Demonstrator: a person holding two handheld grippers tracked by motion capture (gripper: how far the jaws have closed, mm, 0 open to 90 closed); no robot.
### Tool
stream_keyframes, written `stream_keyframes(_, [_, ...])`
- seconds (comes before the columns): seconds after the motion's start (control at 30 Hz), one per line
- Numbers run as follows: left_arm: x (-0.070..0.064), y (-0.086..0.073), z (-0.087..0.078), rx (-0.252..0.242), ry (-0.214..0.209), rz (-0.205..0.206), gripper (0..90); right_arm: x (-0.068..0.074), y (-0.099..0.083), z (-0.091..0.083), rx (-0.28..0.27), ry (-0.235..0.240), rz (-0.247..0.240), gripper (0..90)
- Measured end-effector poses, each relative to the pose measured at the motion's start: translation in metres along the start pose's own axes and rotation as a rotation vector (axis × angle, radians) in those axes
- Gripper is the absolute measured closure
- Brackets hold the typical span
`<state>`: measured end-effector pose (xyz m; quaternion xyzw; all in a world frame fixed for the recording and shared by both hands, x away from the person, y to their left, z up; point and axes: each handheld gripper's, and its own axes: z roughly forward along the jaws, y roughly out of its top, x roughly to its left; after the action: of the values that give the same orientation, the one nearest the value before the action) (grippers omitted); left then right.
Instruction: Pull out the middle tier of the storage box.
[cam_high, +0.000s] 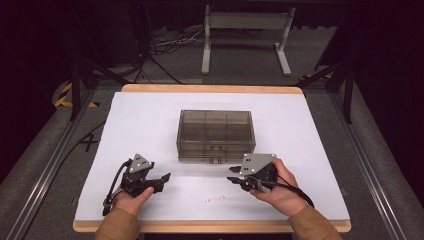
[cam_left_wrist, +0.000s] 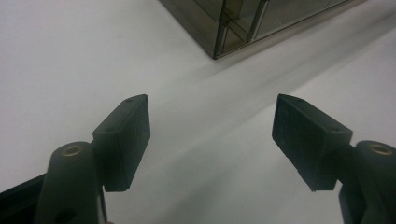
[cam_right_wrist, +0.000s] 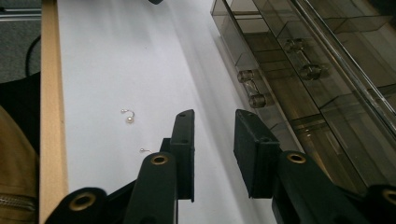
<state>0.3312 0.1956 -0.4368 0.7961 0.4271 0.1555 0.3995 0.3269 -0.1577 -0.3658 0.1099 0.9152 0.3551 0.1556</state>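
A smoky see-through drawer box (cam_high: 215, 135) stands in the middle of the white table cover. Its corner (cam_left_wrist: 219, 28) lies ahead of my left gripper (cam_left_wrist: 211, 100), whose jaws stand wide apart over bare cover. In the high view the left gripper (cam_high: 164, 181) points right, near the front left. My right gripper (cam_high: 230, 174) points left in front of the box. In its own view the right gripper (cam_right_wrist: 215, 114) is open with a narrower gap and nothing in it. The box's drawer handles (cam_right_wrist: 252, 88) are to its right. Two small pearl earrings (cam_right_wrist: 128, 116) lie to its left, small specks (cam_high: 215, 198) in the high view.
The wooden table edge (cam_right_wrist: 49, 93) runs close to the earrings, beside a brown sleeve (cam_right_wrist: 16, 163). Beyond the table's far edge a white metal frame (cam_high: 245, 35) and cables (cam_high: 170, 45) stand on the floor. Metal rails (cam_high: 47, 170) flank the table.
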Motion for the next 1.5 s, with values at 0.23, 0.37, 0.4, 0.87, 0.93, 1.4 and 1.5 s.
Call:
stream_keyframes(0.23, [0.000,0.000,0.000,0.000,0.000,0.000,28.5,-0.006,0.009,-0.003,0.029,0.036,0.009,68.6])
stream_keyframes(0.37, [0.000,0.000,0.000,0.000,0.000,0.001,28.4,-0.011,0.013,-0.005,0.043,0.042,0.006,68.1])
stream_keyframes(0.4, [0.000,0.000,0.000,0.000,-0.001,0.001,28.5,-0.011,0.014,-0.006,0.045,0.044,0.009,67.9])
stream_keyframes(0.87, [0.000,0.000,0.000,0.000,-0.001,0.002,28.4,-0.028,0.022,-0.013,0.073,0.032,0.030,67.9])
stream_keyframes(0.93, [0.000,0.000,0.000,0.001,-0.001,0.002,28.5,-0.032,0.023,-0.013,0.078,0.030,0.027,67.9])
stream_keyframes(1.4, [0.000,0.000,0.000,0.000,-0.002,0.000,28.4,-0.049,0.033,-0.012,0.139,0.041,0.024,66.6])
stream_keyframes(1.5, [0.000,0.000,0.000,0.000,-0.003,-0.001,28.4,-0.051,0.034,-0.010,0.153,0.042,0.025,66.5])
